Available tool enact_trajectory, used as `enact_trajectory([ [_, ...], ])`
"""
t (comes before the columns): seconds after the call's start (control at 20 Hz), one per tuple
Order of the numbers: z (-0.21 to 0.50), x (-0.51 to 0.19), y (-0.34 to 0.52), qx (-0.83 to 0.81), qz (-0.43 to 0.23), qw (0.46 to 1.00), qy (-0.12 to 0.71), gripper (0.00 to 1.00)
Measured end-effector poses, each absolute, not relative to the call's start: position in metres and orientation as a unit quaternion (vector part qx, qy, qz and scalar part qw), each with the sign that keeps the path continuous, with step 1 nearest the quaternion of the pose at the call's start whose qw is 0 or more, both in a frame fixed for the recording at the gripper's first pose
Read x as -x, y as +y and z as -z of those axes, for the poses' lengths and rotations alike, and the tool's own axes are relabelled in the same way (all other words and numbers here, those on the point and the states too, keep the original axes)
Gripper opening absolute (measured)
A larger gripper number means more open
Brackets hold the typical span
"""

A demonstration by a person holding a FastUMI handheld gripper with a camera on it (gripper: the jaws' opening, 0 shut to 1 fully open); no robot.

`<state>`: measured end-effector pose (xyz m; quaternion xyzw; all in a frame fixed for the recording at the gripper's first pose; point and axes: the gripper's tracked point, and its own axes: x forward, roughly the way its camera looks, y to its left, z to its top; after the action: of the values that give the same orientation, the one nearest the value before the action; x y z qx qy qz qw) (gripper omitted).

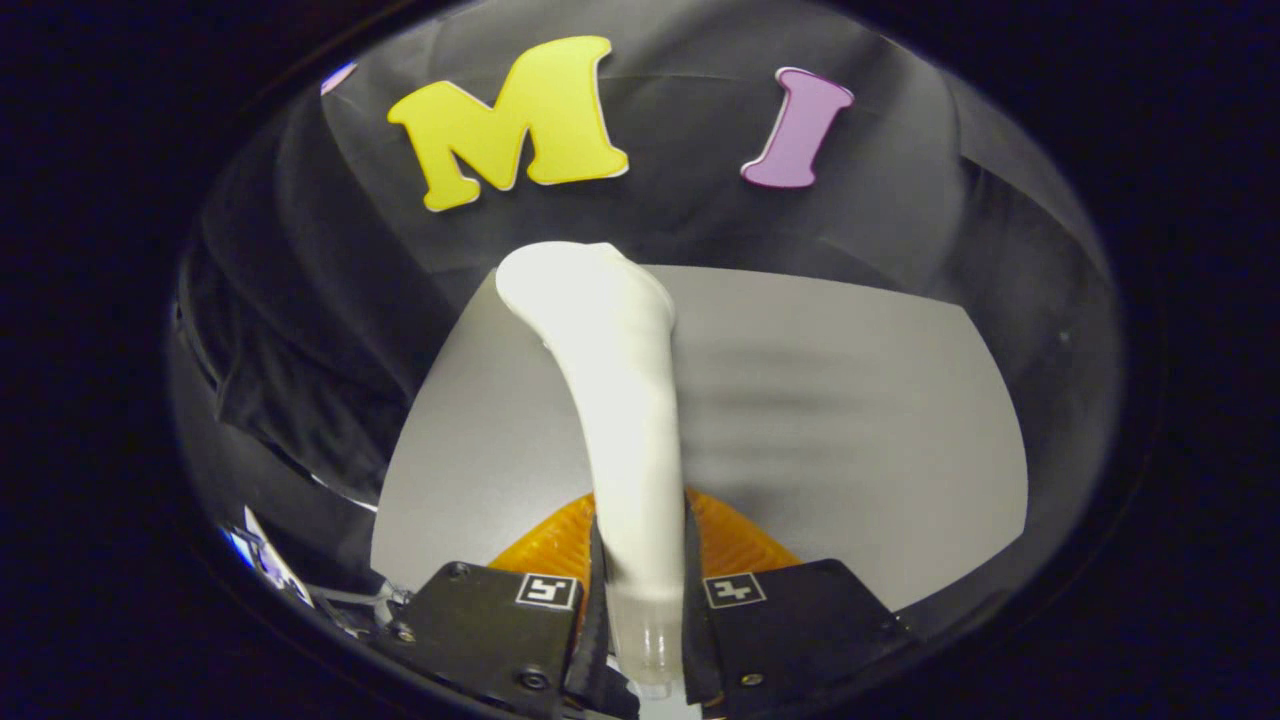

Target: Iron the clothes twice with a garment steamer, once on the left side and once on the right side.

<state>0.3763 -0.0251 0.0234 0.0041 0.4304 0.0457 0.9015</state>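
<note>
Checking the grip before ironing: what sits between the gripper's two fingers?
In the gripper view, the white steamer handle sits between the fingers, both pressing on it; its head reaches ahead over the grey cloth.

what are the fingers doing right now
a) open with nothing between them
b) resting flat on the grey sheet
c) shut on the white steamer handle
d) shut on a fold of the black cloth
c: the gripper has both fingers pressed against the sides of the steamer, whose white body runs up from between them over the grey sheet.
</note>
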Motion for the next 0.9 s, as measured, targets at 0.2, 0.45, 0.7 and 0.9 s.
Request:
enact_trajectory([
  [0.2,-0.032,-0.347,-0.006,-0.027,-0.053,0.908,0.416,0.32],
  [0.45,-0.056,-0.305,0.022,-0.022,-0.061,0.921,0.383,0.32],
  [0.7,-0.092,-0.263,0.055,-0.036,-0.065,0.936,0.345,0.32],
  [0.9,-0.128,-0.241,0.091,-0.071,-0.078,0.949,0.296,0.32],
])
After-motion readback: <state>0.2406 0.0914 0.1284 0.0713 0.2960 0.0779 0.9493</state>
